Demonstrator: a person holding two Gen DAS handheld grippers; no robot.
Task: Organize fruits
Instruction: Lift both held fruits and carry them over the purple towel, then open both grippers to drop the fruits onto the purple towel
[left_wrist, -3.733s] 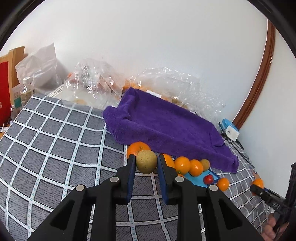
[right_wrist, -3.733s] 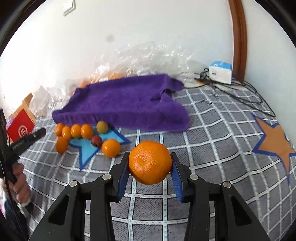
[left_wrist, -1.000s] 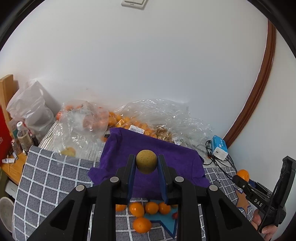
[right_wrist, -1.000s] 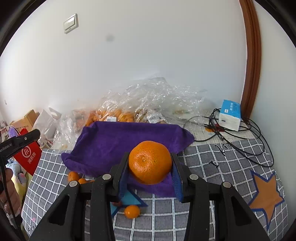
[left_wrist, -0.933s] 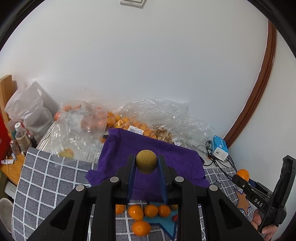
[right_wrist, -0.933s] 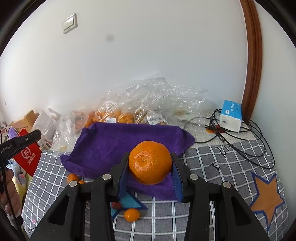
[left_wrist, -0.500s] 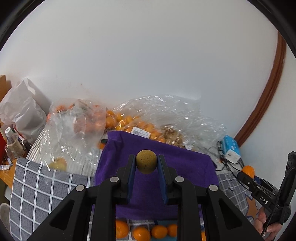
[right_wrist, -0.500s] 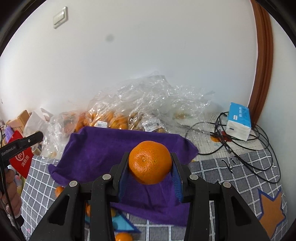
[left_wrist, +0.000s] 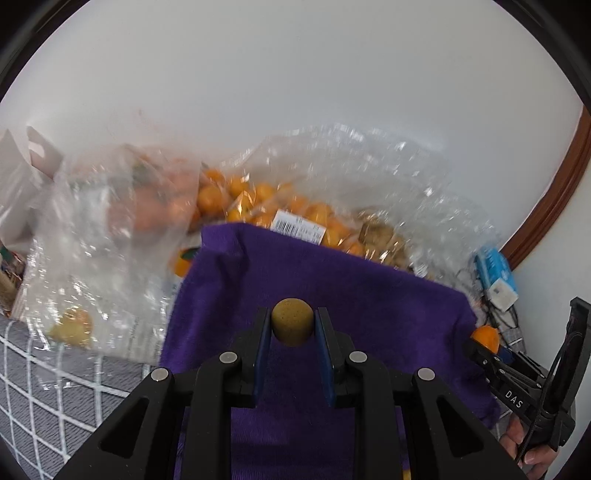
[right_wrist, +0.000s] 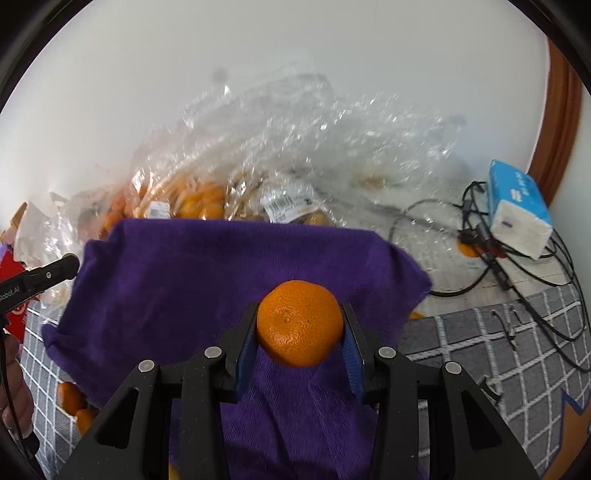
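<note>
Now my left gripper (left_wrist: 291, 326) pinches a small speckled brown fruit (left_wrist: 292, 322) mid-frame and my right gripper (right_wrist: 300, 334) clamps a dimpled orange (right_wrist: 299, 328), both above the open purple towel (right_wrist: 177, 280), bags (right_wrist: 295, 155) crowding its upper edge.

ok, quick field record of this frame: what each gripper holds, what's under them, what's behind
left gripper: shut on small yellow-brown fruit
right gripper: shut on orange
below both: purple towel, fruits held above it, contact not shown
behind towel: clear plastic bags of fruit
far right: blue-and-white box among black cables
surface: grey checked cloth
</note>
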